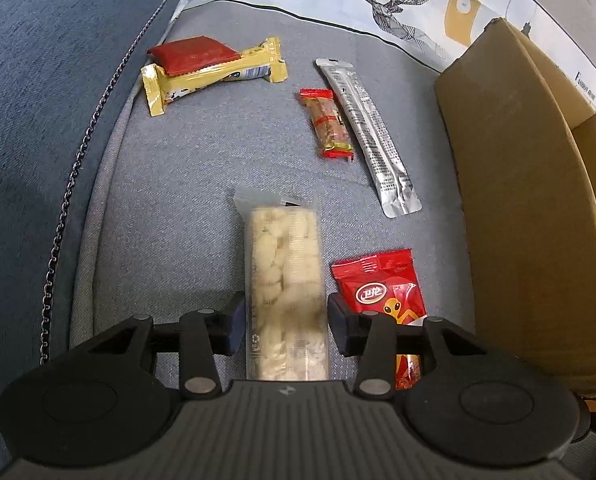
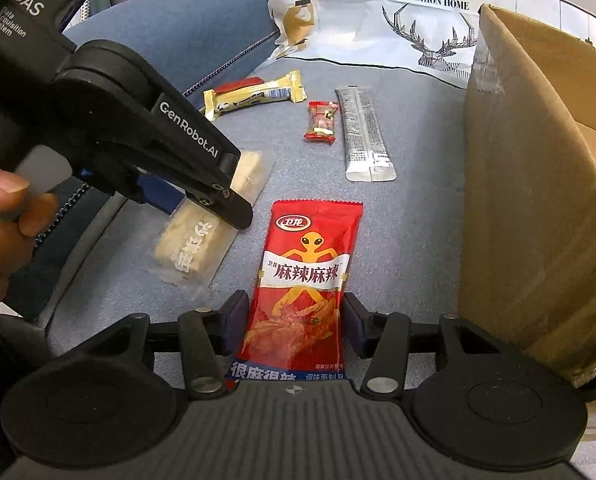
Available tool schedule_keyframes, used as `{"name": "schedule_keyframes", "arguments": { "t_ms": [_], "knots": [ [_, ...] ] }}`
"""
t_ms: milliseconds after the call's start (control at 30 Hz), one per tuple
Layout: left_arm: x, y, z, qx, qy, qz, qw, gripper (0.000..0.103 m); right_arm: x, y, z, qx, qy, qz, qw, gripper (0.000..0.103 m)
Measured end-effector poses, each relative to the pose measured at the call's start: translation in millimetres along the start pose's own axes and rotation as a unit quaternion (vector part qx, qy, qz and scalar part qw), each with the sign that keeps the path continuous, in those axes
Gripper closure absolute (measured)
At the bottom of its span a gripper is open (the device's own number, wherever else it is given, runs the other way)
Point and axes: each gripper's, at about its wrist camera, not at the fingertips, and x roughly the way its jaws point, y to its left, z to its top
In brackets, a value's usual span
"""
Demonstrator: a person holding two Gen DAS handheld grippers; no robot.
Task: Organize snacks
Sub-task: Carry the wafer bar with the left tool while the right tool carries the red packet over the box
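My left gripper (image 1: 285, 322) is shut on a clear pack of pale biscuits (image 1: 284, 280), a finger on each side; the pack is slightly blurred. The right wrist view shows that gripper (image 2: 218, 196) clamped on the same pack (image 2: 202, 240) on the sofa seat. My right gripper (image 2: 296, 322) straddles a red spicy snack packet (image 2: 305, 272); whether its fingers touch is unclear. That packet also shows in the left wrist view (image 1: 381, 288). Further back lie a yellow bar (image 1: 218, 76) under a dark red pack (image 1: 196, 56), a small red candy bar (image 1: 329, 124) and a silver sachet (image 1: 373, 136).
An open cardboard box (image 1: 525, 208) stands on the right of the seat, also in the right wrist view (image 2: 525, 200). A white deer-print cushion (image 2: 417, 28) lies behind. The blue sofa armrest (image 1: 38, 80) rises on the left.
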Motion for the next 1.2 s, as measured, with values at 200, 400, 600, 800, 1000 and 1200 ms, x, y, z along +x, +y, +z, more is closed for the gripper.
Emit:
{"name": "schedule_keyframes", "arguments": {
  "t_ms": [200,400,600,800,1000,1200],
  "knots": [
    [0.8,-0.9,-0.3,0.003,0.0,0.0,1.0,0.052,-0.8,0.8,-1.5,-0.01,-0.002,-0.005,1.0,0.051],
    [0.6,-0.9,-0.3,0.004,0.0,0.001,1.0,0.052,-2.8,1.5,-2.2,-0.018,-0.008,-0.012,1.0,0.055],
    [-1.6,-1.8,-0.1,0.013,-0.009,0.013,0.9998,0.061,-6.4,2.6,-2.3,-0.021,-0.02,-0.018,0.999,0.058],
    [-9.0,0.5,2.0,0.003,-0.029,0.004,0.9996,0.061,-10.2,4.3,-0.9,-0.024,-0.035,-0.021,0.999,0.059],
    [-11.4,1.5,3.2,-0.006,-0.036,0.007,0.9993,0.061,-10.4,4.6,-1.9,-0.023,-0.045,-0.02,0.999,0.059],
    [-25.7,3.0,7.3,-0.018,-0.081,0.005,0.9966,0.062,-16.6,6.7,-0.9,-0.028,-0.07,-0.024,0.997,0.059]
  ]
}}
